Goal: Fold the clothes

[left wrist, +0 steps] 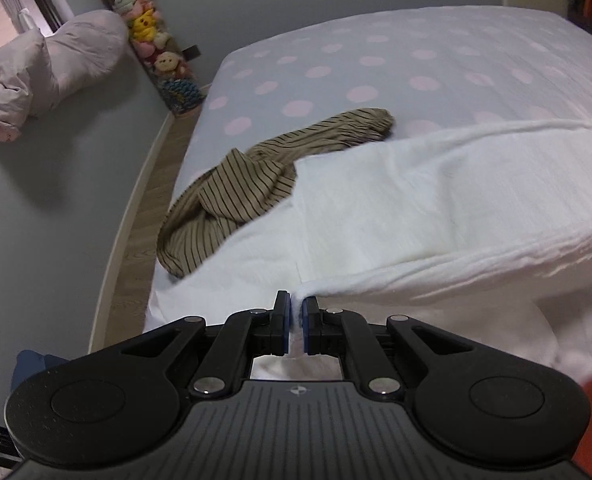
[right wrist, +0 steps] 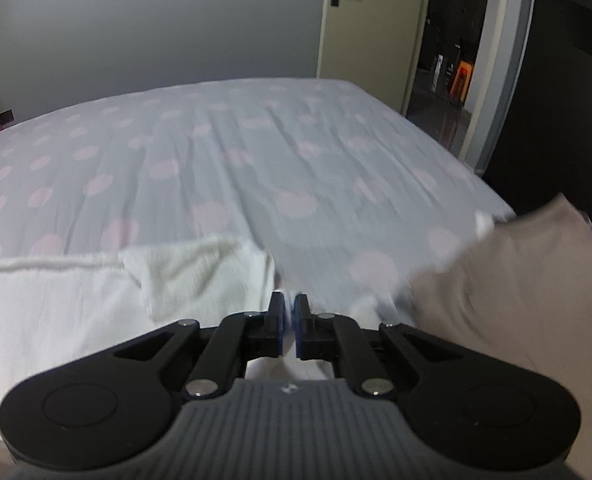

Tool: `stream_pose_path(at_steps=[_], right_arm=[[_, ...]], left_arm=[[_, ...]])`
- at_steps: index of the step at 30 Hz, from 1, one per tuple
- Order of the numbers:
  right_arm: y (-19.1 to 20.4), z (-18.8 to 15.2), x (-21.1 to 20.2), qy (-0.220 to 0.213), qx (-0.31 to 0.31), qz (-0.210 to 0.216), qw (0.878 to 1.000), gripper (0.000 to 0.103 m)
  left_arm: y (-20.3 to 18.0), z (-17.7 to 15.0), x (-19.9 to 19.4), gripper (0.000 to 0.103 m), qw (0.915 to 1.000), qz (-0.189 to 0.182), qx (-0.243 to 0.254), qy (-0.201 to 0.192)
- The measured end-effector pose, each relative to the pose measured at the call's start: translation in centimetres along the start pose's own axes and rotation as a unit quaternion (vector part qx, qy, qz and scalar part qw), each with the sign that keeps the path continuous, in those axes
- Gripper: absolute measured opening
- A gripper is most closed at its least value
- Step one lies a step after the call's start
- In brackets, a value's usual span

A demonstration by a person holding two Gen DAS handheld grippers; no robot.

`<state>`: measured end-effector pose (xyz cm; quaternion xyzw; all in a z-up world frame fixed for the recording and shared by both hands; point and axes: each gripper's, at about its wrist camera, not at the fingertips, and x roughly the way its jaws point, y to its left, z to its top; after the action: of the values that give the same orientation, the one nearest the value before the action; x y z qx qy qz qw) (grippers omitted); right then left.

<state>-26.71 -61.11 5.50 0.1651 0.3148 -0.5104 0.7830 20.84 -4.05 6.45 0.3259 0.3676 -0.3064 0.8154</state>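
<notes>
A white garment lies on the bed, lifted at its near edge. My left gripper is shut on the white garment's near corner. My right gripper is shut on the same white garment at its other near corner; the cloth shows between the blue pads. A brown striped garment lies crumpled on the bed to the left of the white one, partly under it. A beige garment lies at the right edge of the bed.
The bed has a grey sheet with pink dots. A wall and a strip of wooden floor run along the bed's left side. Plush toys stand by the wall. An open door is at the far right.
</notes>
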Motion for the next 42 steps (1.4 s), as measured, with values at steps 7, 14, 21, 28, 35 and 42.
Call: stream_pose_path(at_steps=[7, 14, 21, 28, 35, 42], right_arm=[[2.7, 3.7, 4.5, -0.004, -0.017, -0.014, 1.0, 0.006], [5.4, 6.9, 10.2, 0.002, -0.04, -0.038, 0.998, 0.006], [7.3, 7.1, 17.7, 0.051, -0.057, -0.049, 0.996, 0.006], [7.9, 5.7, 21.1, 0.07, -0.06, -0.044, 0.995, 0.01], [7.3, 5.6, 18.1, 0.021, -0.051, -0.048, 0.997, 0.038], [9.6, 2.9, 11.0, -0.009, -0.056, 0.013, 0.998, 0.036]], left_arm=[[0.4, 6.2, 6.5, 0.004, 0.9994, 0.021, -0.002, 0.027], [-0.8, 12.4, 13.8, 0.004, 0.998, 0.04, 0.015, 0.046], [-3.2, 15.4, 22.1, 0.004, 0.9955, 0.059, 0.025, 0.07], [-3.7, 14.9, 25.1, 0.019, 0.9964, 0.064, 0.007, 0.055], [-3.6, 14.2, 21.2, 0.039, 0.9981, 0.061, -0.011, 0.002], [-7.1, 11.1, 16.0, 0.039, 0.9995, 0.004, 0.022, -0.023]])
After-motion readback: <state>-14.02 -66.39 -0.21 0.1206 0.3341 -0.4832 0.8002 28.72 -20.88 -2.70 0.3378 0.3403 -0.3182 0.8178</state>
